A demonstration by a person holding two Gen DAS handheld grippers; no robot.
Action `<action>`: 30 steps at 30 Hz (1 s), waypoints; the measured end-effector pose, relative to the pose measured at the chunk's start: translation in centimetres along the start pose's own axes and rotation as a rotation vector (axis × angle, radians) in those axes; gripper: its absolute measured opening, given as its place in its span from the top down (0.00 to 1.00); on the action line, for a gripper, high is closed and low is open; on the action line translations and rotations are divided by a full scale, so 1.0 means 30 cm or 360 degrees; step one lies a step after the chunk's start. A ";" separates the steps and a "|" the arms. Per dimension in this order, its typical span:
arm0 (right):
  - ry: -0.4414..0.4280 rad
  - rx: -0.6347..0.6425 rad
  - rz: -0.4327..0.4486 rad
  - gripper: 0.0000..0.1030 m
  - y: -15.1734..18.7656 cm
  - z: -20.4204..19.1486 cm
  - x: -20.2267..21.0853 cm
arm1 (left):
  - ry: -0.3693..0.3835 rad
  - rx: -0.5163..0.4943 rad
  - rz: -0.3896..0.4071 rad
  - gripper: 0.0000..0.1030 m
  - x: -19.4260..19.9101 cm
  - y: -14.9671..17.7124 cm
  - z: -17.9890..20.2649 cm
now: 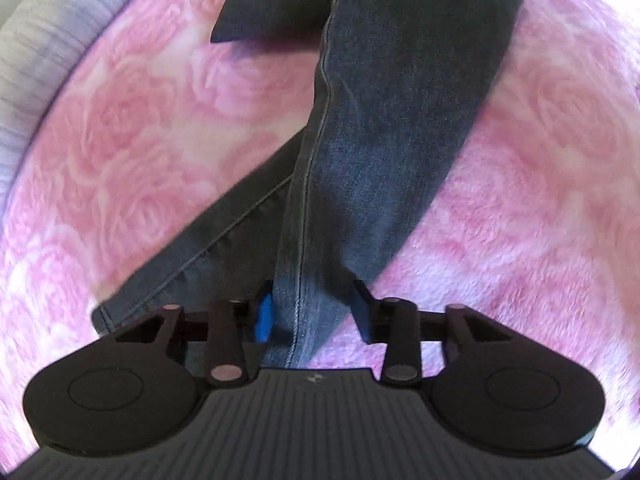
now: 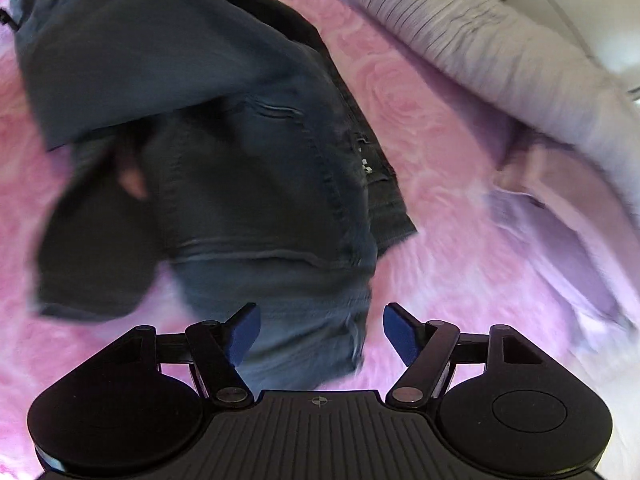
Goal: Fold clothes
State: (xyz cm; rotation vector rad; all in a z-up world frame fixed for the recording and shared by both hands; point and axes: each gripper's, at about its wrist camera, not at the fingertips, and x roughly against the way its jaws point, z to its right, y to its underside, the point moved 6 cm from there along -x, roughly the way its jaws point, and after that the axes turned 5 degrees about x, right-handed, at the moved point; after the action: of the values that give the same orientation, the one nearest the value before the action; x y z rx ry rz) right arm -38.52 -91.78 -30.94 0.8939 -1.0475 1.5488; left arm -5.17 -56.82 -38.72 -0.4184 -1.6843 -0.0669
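Pink blanket [image 1: 540,160] w/ jeans [image 1: 380,152]; left claw [image 1: 314,314] gripping leg.

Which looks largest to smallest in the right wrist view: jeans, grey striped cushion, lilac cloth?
1. jeans, largest.
2. grey striped cushion.
3. lilac cloth.
The last two look close; motion blur and fisheye stretch make their order unsure.

My left gripper [image 1: 314,314] points forward and down, its blue-padded fingers [image 1: 264,316] drawn in on a fold of denim. My right gripper [image 2: 320,334] hangs with its jaws spread wide, pads [image 2: 400,334] gripping nothing.
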 end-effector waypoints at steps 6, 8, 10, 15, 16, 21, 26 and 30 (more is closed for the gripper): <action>-0.0340 0.0115 0.0047 0.31 -0.069 0.140 -0.205 | 0.0003 -0.0167 -0.0034 0.90 -0.016 0.002 0.047; -0.0456 0.0078 -0.0004 0.46 -0.076 0.150 -0.256 | 0.0007 -0.0158 -0.0052 0.93 -0.014 0.002 0.049; -0.0560 -0.0083 -0.0071 0.74 -0.068 0.131 -0.264 | 0.0011 -0.0148 -0.0073 0.98 -0.008 0.001 0.048; -0.0337 -0.0047 0.0001 0.93 -0.017 0.039 -0.059 | -0.0034 -0.0182 0.0018 0.99 0.141 0.027 0.006; -0.0267 -0.0036 0.0035 0.93 -0.006 0.025 0.013 | -0.0083 -0.0162 0.0070 0.99 0.203 0.037 -0.017; 0.0069 0.0118 0.0172 0.94 0.054 -0.183 0.431 | -0.0318 -0.0145 0.0226 0.99 0.511 0.231 -0.013; 0.0256 0.0257 0.0168 0.96 0.149 -0.592 0.695 | -0.0465 -0.0246 0.0220 0.99 0.732 0.559 0.121; 0.0188 0.0086 0.0046 0.97 0.227 -0.877 0.698 | -0.0451 -0.0289 0.0130 0.99 0.731 0.837 0.293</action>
State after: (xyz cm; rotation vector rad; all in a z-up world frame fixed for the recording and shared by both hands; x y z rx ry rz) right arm -50.37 -60.85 -22.02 0.8164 -0.9415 1.6402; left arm -7.83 -25.85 -23.82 -0.6572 -1.9450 -0.1051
